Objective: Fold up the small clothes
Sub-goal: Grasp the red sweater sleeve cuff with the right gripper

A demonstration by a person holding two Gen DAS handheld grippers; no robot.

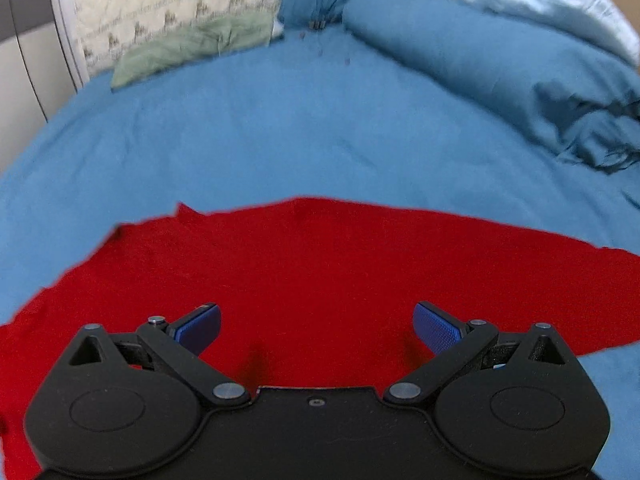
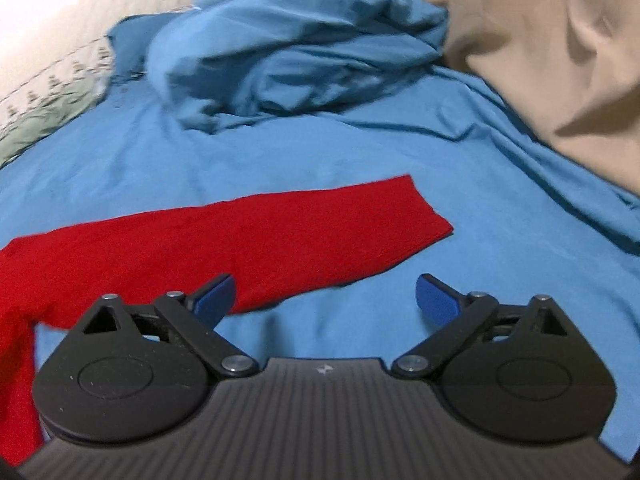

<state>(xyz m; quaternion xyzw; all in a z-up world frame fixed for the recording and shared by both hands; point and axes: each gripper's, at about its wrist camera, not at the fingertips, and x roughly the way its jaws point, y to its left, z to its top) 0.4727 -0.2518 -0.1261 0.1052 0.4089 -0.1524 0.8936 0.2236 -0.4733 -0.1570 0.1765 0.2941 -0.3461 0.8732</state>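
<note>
A red garment lies spread flat on the blue bed sheet. My left gripper is open and empty, hovering over the garment's near part. In the right wrist view the garment's long red sleeve stretches to the right and ends in a cuff. My right gripper is open and empty, with its left finger over the sleeve's near edge and its right finger over bare sheet.
A bunched blue duvet lies at the back right of the bed. A green cloth and a patterned pillow lie at the back left. A beige blanket hangs at the right.
</note>
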